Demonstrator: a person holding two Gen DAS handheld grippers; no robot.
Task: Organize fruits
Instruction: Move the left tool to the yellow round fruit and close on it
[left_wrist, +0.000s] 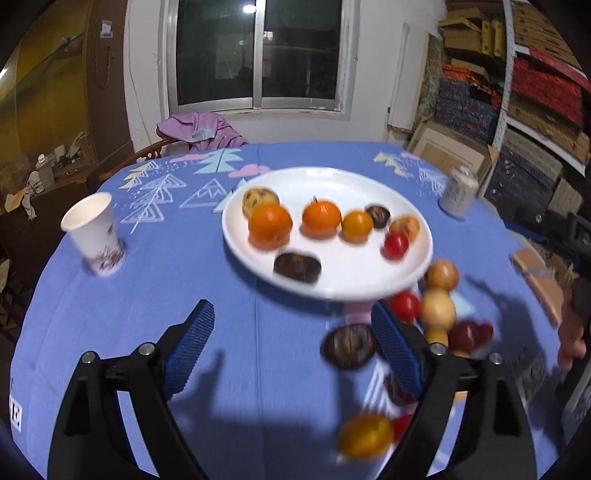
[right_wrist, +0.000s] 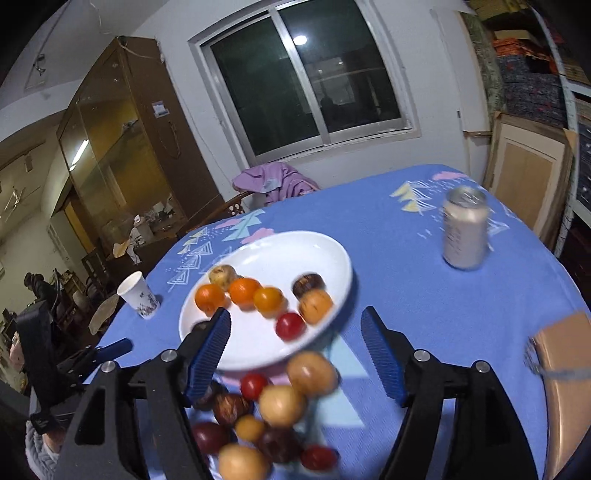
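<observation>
A white plate (left_wrist: 351, 192) sits mid-table with several fruits: oranges (left_wrist: 269, 225), a red tomato (left_wrist: 396, 245) and dark fruit (left_wrist: 297, 266). It also shows in the right wrist view (right_wrist: 295, 247). Loose fruits lie on the cloth near the plate's front edge: a dark round one (left_wrist: 349, 346), tan ones (left_wrist: 437, 310), a yellow one (left_wrist: 365, 436). In the right wrist view this pile (right_wrist: 282, 404) lies between the fingers. My left gripper (left_wrist: 293, 347) is open and empty, above the cloth. My right gripper (right_wrist: 295, 354) is open and empty over the pile.
A paper cup (left_wrist: 94, 232) stands at the left, a drink can (left_wrist: 460, 192) at the far right of the blue tablecloth (left_wrist: 147, 295). A brown box (right_wrist: 565, 373) lies at the right edge. A chair with purple cloth (left_wrist: 199, 131) stands behind the table.
</observation>
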